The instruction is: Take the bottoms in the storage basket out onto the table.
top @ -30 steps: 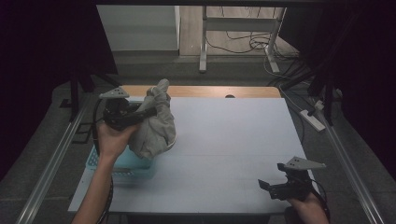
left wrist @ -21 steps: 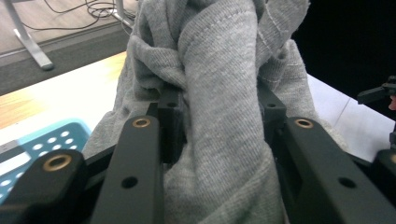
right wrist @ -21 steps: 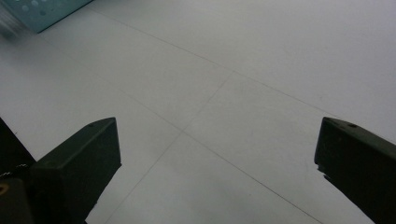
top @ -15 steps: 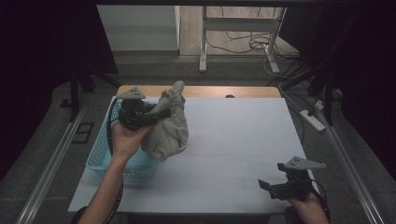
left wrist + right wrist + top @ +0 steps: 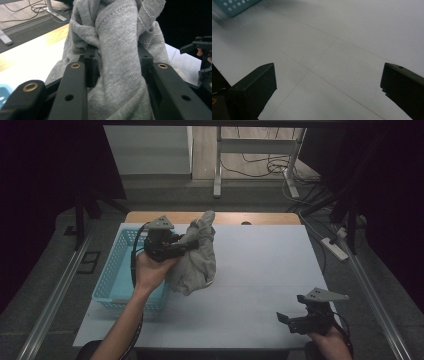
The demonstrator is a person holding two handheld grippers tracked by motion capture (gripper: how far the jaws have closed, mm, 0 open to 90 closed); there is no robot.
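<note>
A bunched grey cloth [image 5: 197,255] hangs above the left half of the white table [image 5: 265,265], held up by my left gripper [image 5: 186,246], which is shut on it. In the left gripper view the grey cloth [image 5: 117,57] is pinched between both black jaws and drapes over them. My right gripper [image 5: 287,319] rests low near the table's front right edge, open, with nothing between its jaws. In the right gripper view the right gripper [image 5: 328,82] frames bare white tabletop.
A light blue perforated basket [image 5: 117,270] stands at the table's left edge, just left of the hanging cloth; its corner [image 5: 234,6] shows at the top left of the right gripper view. A wooden strip [image 5: 235,218] borders the far edge. Cables and a power strip [image 5: 335,247] lie right of the table.
My left gripper has carried the grey cloth rightward and slightly away, from above the basket to over the tabletop. The right gripper has stayed in place.
</note>
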